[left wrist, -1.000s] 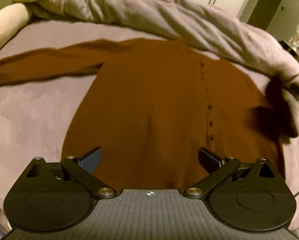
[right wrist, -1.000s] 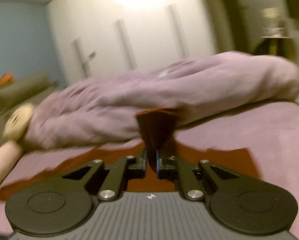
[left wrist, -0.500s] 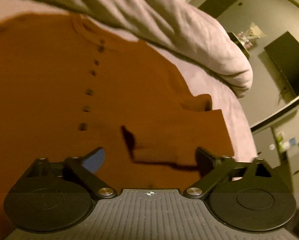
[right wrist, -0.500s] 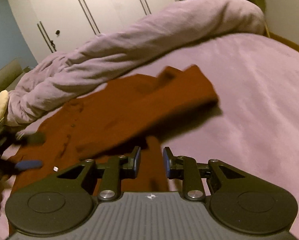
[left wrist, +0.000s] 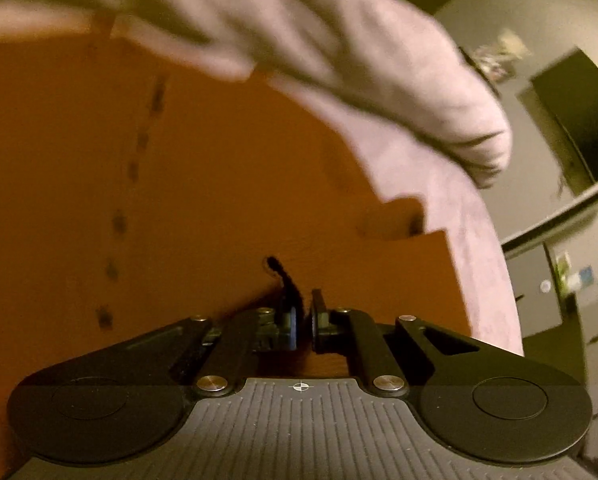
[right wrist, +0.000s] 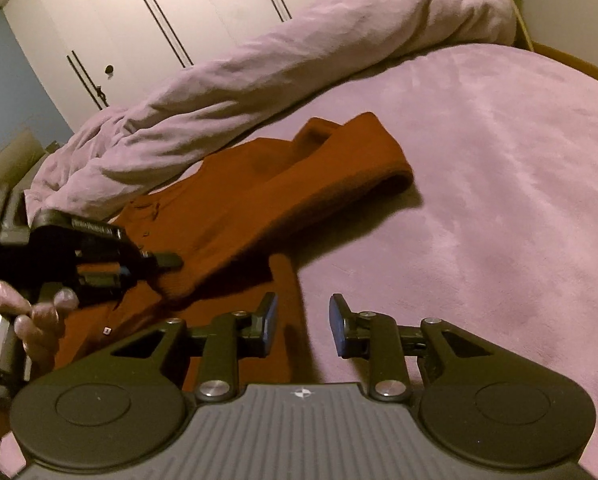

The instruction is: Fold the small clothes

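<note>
The left gripper (left wrist: 303, 322), spread a moment ago, now pinches the folded sleeve's cuff (right wrist: 175, 284) while the right gripper (right wrist: 302, 326) hangs spread beside the brown cardigan (right wrist: 235, 200) (sleeve fold handed over).

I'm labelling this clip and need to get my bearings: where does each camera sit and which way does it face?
Left wrist: on the left gripper, low over the brown cardigan, pinching its cuff; only its own fingers show.
Right wrist: on the right gripper, jaws apart, facing across the bed toward the wardrobe; the left hand shows.
Shared: cardigan, duvet, left gripper.
</note>
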The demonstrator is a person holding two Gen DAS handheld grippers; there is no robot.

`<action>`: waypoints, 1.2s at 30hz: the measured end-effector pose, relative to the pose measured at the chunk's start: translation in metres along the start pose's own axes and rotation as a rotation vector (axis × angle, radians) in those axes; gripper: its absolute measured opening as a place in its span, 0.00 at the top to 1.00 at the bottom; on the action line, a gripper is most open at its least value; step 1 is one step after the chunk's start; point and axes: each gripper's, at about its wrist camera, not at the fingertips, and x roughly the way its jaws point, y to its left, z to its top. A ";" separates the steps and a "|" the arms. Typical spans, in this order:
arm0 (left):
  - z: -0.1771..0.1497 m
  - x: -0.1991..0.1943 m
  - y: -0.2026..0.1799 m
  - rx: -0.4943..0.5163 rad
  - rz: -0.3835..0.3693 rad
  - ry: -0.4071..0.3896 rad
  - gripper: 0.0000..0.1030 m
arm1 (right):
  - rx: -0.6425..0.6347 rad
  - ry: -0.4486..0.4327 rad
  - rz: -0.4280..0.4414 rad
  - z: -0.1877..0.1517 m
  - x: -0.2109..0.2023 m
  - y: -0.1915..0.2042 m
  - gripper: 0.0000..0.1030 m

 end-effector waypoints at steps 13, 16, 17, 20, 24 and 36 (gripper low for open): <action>0.058 -0.121 0.083 0.134 0.405 -0.335 0.92 | -0.050 0.009 0.149 0.014 0.040 0.062 0.66; 0.048 -0.110 0.129 0.058 0.478 -0.270 0.92 | -0.022 0.010 0.148 0.021 0.059 0.068 0.63; 0.045 -0.103 0.142 0.018 0.472 -0.248 0.92 | -0.004 0.011 0.140 0.024 0.066 0.068 0.62; 0.036 -0.097 0.171 -0.076 0.439 -0.232 0.92 | 0.064 0.026 0.127 0.031 0.086 0.065 0.61; 0.041 -0.085 0.176 -0.085 0.419 -0.221 0.91 | 0.138 0.041 0.121 0.038 0.111 0.061 0.61; 0.053 -0.088 0.176 -0.055 0.362 -0.272 0.92 | 0.308 0.019 0.096 0.051 0.144 0.035 0.89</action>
